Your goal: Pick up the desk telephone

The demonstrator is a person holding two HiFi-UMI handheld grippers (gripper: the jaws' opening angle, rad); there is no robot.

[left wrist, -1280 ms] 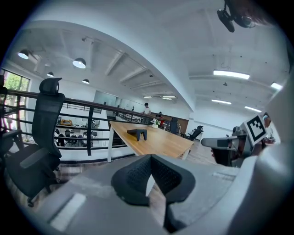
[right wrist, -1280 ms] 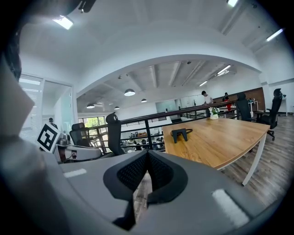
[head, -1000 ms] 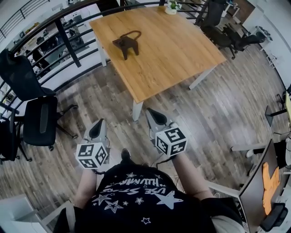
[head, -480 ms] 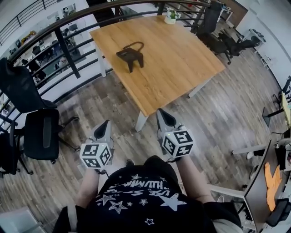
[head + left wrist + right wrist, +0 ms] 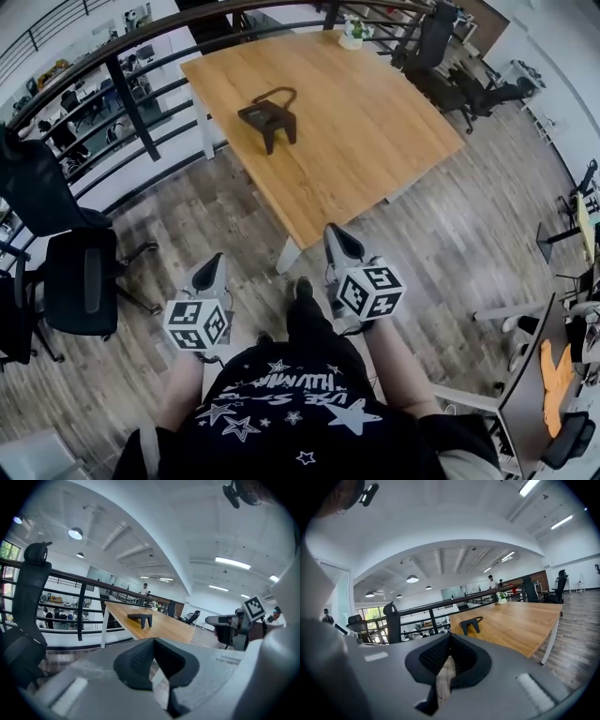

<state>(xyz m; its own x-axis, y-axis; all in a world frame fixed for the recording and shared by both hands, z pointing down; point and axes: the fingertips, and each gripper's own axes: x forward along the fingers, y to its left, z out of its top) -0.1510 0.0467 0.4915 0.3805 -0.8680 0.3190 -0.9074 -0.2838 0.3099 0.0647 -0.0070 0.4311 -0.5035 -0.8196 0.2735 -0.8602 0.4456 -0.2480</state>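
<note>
Head view, left to right: black office chairs (image 5: 82, 267) at 9 o'clock on the wood floor (image 5: 450, 234), behind them a dark railing (image 5: 131, 94) running along the table's far-left side. Left gripper (image 5: 215, 263) at about 7 o'clock of frame centre, held over the floor and short of the table's near corner. Left gripper view (image 5: 152, 641): jaws pressed together at the tips, nothing between them. Desk telephone (image 5: 267, 114) sits on the wooden table (image 5: 375, 122), in its left part near the railing side; dark body, loop at its far end. It lies at roughly 12-1 o'clock from the left gripper and 11 o'clock from the right one, well apart from both and untouched. Also seen in the left gripper view (image 5: 140, 618) and the right gripper view (image 5: 471, 623), standing on the tabletop ahead of the jaws. Right gripper (image 5: 332, 232) at 5-6 o'clock of centre, just off the table's near corner, over the floor. Right gripper view (image 5: 449, 637): jaws closed on each other, empty. Small potted plant (image 5: 353, 36) on the table's far edge at 12-1 o'clock; more dark chairs (image 5: 450, 66) beyond at 1-2 o'clock.
</note>
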